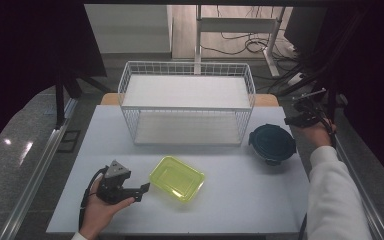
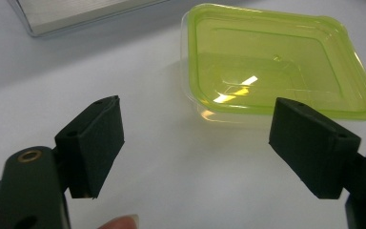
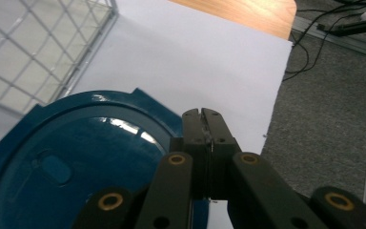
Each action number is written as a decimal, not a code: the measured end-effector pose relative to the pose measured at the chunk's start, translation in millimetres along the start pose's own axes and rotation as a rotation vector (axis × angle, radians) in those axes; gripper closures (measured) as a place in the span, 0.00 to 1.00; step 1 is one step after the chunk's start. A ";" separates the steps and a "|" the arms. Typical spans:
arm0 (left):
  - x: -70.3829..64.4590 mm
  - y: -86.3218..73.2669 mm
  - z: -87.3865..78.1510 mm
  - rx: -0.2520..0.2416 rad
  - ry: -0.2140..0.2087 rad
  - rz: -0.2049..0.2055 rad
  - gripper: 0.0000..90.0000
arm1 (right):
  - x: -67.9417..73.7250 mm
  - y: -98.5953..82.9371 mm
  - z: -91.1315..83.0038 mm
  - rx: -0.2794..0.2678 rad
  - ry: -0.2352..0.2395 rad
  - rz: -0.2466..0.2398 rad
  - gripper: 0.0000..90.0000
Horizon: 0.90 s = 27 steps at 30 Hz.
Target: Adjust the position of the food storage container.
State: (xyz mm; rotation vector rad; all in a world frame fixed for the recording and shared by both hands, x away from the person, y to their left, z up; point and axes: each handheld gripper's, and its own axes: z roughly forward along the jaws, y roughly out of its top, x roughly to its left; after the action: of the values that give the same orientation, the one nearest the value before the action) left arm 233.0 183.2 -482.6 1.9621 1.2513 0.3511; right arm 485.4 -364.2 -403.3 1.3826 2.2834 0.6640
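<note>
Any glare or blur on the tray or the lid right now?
Left gripper view: bright glare streaks on the green tray floor, jaws slightly soft. Right gripper view: a white reflection on the blue lid, jaws sharp. High view: even light, dark corners.

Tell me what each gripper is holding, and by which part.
Nothing is held. The left gripper is open, short of the green container; the right gripper is shut, empty, above the blue lid.

Left gripper (image 2: 195, 143) jaws wide apart, just short of the green container (image 2: 276, 62)
</note>
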 end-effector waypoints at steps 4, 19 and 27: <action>0.5 -0.3 0.9 -0.002 0.003 -0.007 0.21 | -2.5 3.2 8.5 0.008 -0.013 -0.033 0.99; 5.5 -1.3 2.8 0.014 0.011 -0.008 0.21 | 0.9 11.3 48.1 0.102 -0.060 -0.163 0.99; 5.6 -1.5 3.3 0.016 0.022 -0.001 0.21 | 3.5 10.9 59.7 0.128 -0.040 -0.188 0.99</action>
State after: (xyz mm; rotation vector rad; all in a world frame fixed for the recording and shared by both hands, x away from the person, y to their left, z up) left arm 236.6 186.9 -486.8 1.9761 1.2721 0.3638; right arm 524.4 -345.1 -445.8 1.2030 2.4225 0.4340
